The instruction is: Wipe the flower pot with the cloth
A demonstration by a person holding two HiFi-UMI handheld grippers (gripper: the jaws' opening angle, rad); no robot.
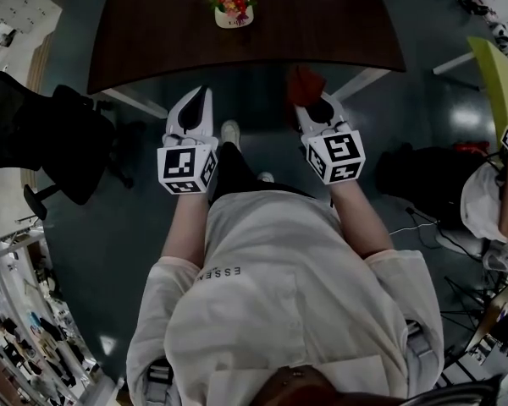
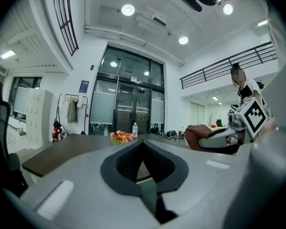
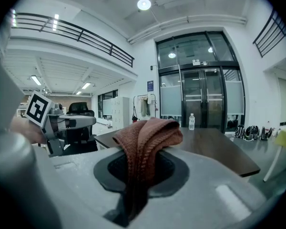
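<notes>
1. The cloth (image 3: 150,132) is looking like a rust-brown knit, ribbed and rough, lying in soft folds.
2. The right tongs (image 1: 311,100) and the left tongs (image 1: 203,96) are showing smooth, matt grey plastic shells.
3. The pads (image 2: 128,161) inside the left tongs are looking black, rubbery and finely dotted.
4. The marker cubes (image 1: 186,166) are carrying flat, matt black-and-white print.
5. The table (image 1: 322,32) is showing a dark wood-grain top with a dull satin finish.
6. The flower pot (image 1: 234,19) is looking white and smooth, with a slight gloss.
7. The floor (image 1: 102,244) is gleaming dark and polished, throwing back lamp light.
8. The person's shirt (image 1: 279,269) is looking like pale, matt woven cloth.
</notes>
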